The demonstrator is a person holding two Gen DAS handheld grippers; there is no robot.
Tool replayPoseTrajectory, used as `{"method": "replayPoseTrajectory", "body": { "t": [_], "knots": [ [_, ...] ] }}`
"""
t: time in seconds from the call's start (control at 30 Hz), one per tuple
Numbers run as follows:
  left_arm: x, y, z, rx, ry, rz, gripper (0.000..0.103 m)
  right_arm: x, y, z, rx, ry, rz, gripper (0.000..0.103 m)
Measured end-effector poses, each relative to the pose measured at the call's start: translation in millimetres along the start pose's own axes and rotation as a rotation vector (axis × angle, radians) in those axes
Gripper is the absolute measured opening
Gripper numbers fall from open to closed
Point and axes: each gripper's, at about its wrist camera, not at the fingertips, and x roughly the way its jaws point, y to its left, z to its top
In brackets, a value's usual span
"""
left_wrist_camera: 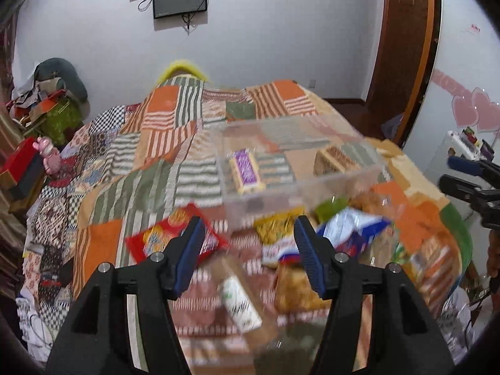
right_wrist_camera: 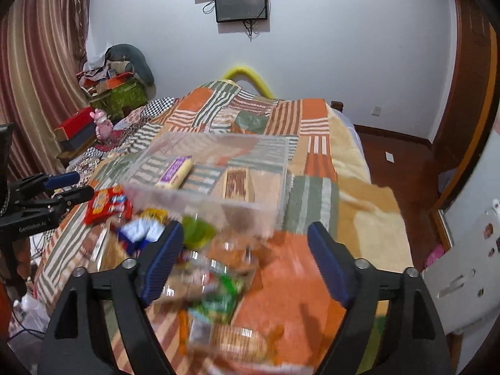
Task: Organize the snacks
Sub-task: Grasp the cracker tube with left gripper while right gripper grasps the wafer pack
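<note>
A clear plastic bin (left_wrist_camera: 300, 184) (right_wrist_camera: 206, 200) sits on the patchwork bed and holds a purple-labelled snack bar (left_wrist_camera: 247, 168) (right_wrist_camera: 176, 172) and a brown packet (left_wrist_camera: 336, 157) (right_wrist_camera: 236, 184). Loose snacks lie in front of it: a red packet (left_wrist_camera: 168, 239) (right_wrist_camera: 106, 204), a blue-white packet (left_wrist_camera: 350, 225) (right_wrist_camera: 140, 232), a green packet (right_wrist_camera: 197, 229), a white tube (left_wrist_camera: 239, 303). My left gripper (left_wrist_camera: 248, 256) is open and empty above the pile. My right gripper (right_wrist_camera: 243, 262) is open and empty above blurred green wrappers (right_wrist_camera: 218, 297).
The patchwork quilt (left_wrist_camera: 140, 168) (right_wrist_camera: 312, 187) covers the bed. Clutter and boxes (left_wrist_camera: 47, 106) stand at the far left by a curtain (right_wrist_camera: 37, 72). A wall screen (right_wrist_camera: 240, 3) hangs behind. A wooden door (left_wrist_camera: 403, 47) and floor are to the right.
</note>
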Motion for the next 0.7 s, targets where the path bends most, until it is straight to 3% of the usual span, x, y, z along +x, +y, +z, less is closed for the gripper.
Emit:
{"method": "replayPoseTrajectory", "body": {
  "t": [0.4, 0.63, 0.7],
  "knots": [
    [23.9, 3.9, -66.7, -0.094, 0.156, -0.020, 0.059, 5.1, 12.2, -61.9, -0.023, 0.105, -0.014, 0.086],
    [47.4, -3.7, -74.6, -0.095, 0.155, 0.014, 0.060, 25.3, 13.1, -77.3, 0.011, 0.172, -0.008, 0.088],
    [49.3, -0.3, -75.0, -0.110, 0.149, 0.008, 0.060, 30.0, 15.3, -80.4, 0.009, 0.187, -0.011, 0.094]
  ]
}}
